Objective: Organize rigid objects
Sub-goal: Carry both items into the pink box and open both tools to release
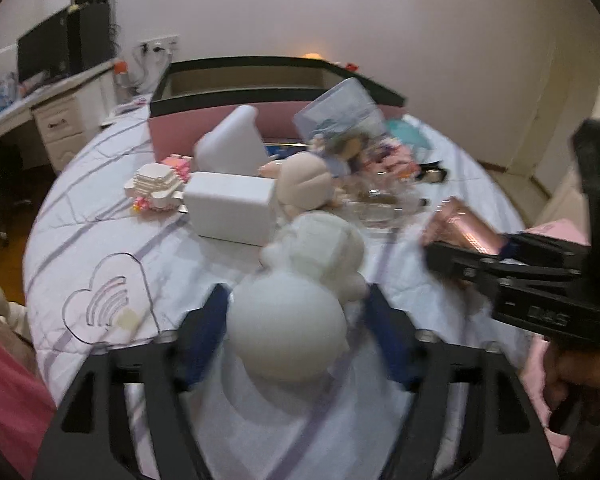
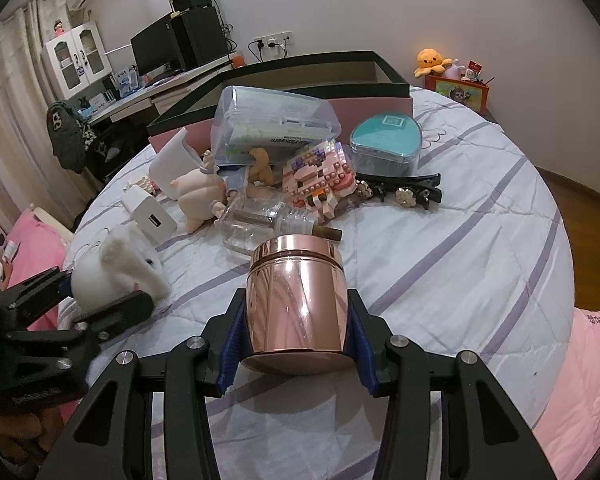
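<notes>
My right gripper is shut on a shiny rose-gold metal jar and holds it just above the bed; the jar also shows at the right of the left wrist view. My left gripper is shut on a white plush toy, which shows at the left of the right wrist view. Behind them lies a pile: a white charger block, a brick model, a clear plastic box, a teal case, a pig doll and black hair clips.
A large pink box with a dark rim stands open at the back of the bed. A clear glass bottle lies in front of the pile. A desk with a monitor stands at the back left. Pink bedding lies at the right.
</notes>
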`<action>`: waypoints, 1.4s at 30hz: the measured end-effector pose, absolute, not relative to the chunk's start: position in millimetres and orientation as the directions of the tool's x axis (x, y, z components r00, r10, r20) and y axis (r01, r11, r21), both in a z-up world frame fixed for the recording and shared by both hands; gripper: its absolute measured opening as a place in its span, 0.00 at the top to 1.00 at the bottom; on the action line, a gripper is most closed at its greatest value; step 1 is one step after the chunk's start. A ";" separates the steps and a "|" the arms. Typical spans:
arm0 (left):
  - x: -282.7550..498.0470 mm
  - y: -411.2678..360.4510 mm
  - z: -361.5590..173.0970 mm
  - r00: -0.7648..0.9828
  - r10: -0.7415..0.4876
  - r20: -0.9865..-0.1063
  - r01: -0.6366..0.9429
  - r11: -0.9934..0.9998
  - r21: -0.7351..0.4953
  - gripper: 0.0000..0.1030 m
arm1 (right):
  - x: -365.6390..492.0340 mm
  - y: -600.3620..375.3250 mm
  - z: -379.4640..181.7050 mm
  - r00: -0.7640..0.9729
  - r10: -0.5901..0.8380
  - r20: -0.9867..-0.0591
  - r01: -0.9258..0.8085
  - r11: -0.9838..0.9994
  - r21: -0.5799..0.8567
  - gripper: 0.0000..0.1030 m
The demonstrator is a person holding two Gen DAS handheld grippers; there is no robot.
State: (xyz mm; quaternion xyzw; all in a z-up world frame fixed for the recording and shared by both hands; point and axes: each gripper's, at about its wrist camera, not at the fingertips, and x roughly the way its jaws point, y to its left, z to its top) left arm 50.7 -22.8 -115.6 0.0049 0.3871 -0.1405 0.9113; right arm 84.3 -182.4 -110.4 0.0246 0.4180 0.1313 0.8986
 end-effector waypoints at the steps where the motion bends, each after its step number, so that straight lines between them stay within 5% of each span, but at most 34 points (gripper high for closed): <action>1: 52.1 -23.6 -115.8 0.669 -0.247 -0.701 0.256 0.962 -0.094 0.10 | 84.3 -181.1 -110.2 0.616 0.253 -0.746 -0.216 0.965 0.149 0.53; 3: 54.9 -22.9 -115.0 0.672 -0.273 -0.689 0.269 0.956 -0.116 0.14 | 84.5 -180.2 -110.3 0.616 0.250 -0.747 -0.216 0.966 0.146 0.53; 5: 58.1 -22.7 -114.5 0.664 -0.295 -0.688 0.278 0.950 -0.139 0.39 | 84.3 -179.8 -110.5 0.617 0.253 -0.745 -0.217 0.965 0.148 0.53; 23: 46.2 -2.2 -62.8 0.747 -0.288 -0.599 0.242 0.957 -0.158 0.39 | 80.3 -170.4 -69.8 0.659 0.306 -0.688 -0.290 0.946 0.143 0.54; 34: 152.7 14.1 -2.8 0.809 -0.234 -0.539 0.187 0.972 -0.142 0.39 | 168.9 -161.7 9.1 0.741 0.293 -0.605 -0.319 0.945 0.066 0.54; 42: 246.7 14.5 -14.2 0.781 -0.170 -0.600 0.108 0.984 -0.139 0.39 | 265.7 -164.8 -10.7 0.688 0.260 -0.678 -0.251 0.961 0.114 0.54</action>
